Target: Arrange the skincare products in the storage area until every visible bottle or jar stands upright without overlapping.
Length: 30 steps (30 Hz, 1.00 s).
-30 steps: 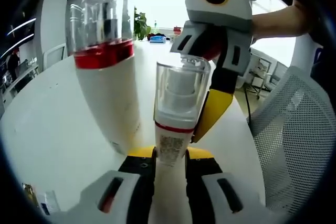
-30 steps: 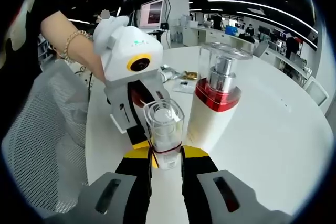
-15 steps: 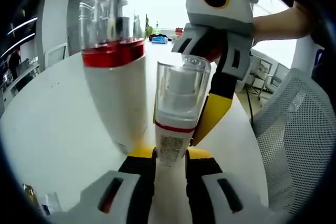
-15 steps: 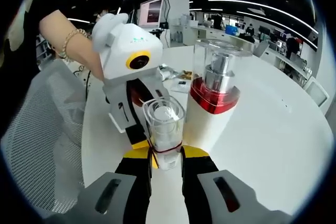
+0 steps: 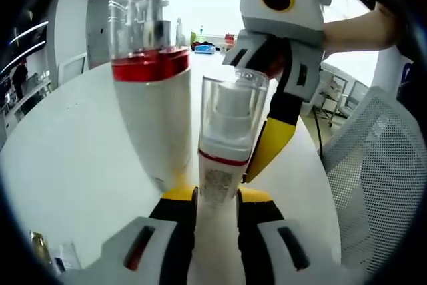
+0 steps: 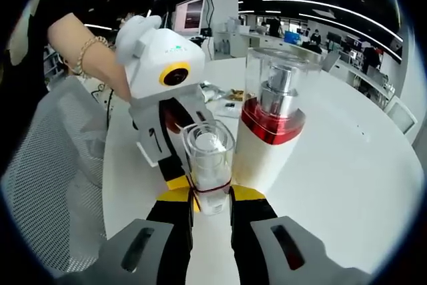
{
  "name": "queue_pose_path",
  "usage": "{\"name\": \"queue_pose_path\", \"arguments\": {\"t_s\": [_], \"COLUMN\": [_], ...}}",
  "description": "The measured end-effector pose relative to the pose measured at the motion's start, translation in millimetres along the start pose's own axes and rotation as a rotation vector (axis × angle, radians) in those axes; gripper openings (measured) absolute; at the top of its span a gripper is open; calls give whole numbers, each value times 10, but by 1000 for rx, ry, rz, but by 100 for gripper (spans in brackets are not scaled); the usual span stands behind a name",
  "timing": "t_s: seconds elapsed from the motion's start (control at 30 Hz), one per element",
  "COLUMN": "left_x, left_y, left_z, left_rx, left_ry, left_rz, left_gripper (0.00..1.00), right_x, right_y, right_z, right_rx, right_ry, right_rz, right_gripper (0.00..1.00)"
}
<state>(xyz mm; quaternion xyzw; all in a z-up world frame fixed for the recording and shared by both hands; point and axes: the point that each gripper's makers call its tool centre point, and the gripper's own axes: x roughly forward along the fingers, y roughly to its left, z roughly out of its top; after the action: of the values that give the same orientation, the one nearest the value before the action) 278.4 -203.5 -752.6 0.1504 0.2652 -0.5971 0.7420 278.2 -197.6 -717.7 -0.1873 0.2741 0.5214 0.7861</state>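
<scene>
Both grippers, left and right, tight on small pump bottle beside taller bottle

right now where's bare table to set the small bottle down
Open white table lies beyond the tall red-banded bottle, away from the mesh chair. It is crowded around the small bottle, clamped by both grippers' jaws beside the tall one.

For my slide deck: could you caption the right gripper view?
Both grippers clamp a small clear-capped pump bottle upright on the white table, beside a taller red-banded bottle.
</scene>
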Motion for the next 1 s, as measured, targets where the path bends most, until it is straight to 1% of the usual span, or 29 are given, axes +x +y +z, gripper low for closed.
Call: {"name": "queue_pose_path", "arguments": {"t_s": [0.53, 0.6, 0.8, 1.0], "left_x": [-164, -172, -152, -161], "left_y": [22, 12, -114, -122], "left_z": [-50, -51, -14, -22], "left_rx": [-27, -27, -16, -20], "left_ry": [6, 4, -5, -5], "left_rz": [44, 43, 26, 26], "left_gripper": [17, 17, 18, 17], "right_x": [-5, -7, -14, -10], "right_y": [21, 23, 17, 8], "right_z": [-56, -62, -58, -63], "right_rx": [-2, -5, -14, -30], "right_ry": [18, 20, 21, 27], "right_rz": [-3, -3, 1, 11], "right_gripper": [21, 21, 21, 21]}}
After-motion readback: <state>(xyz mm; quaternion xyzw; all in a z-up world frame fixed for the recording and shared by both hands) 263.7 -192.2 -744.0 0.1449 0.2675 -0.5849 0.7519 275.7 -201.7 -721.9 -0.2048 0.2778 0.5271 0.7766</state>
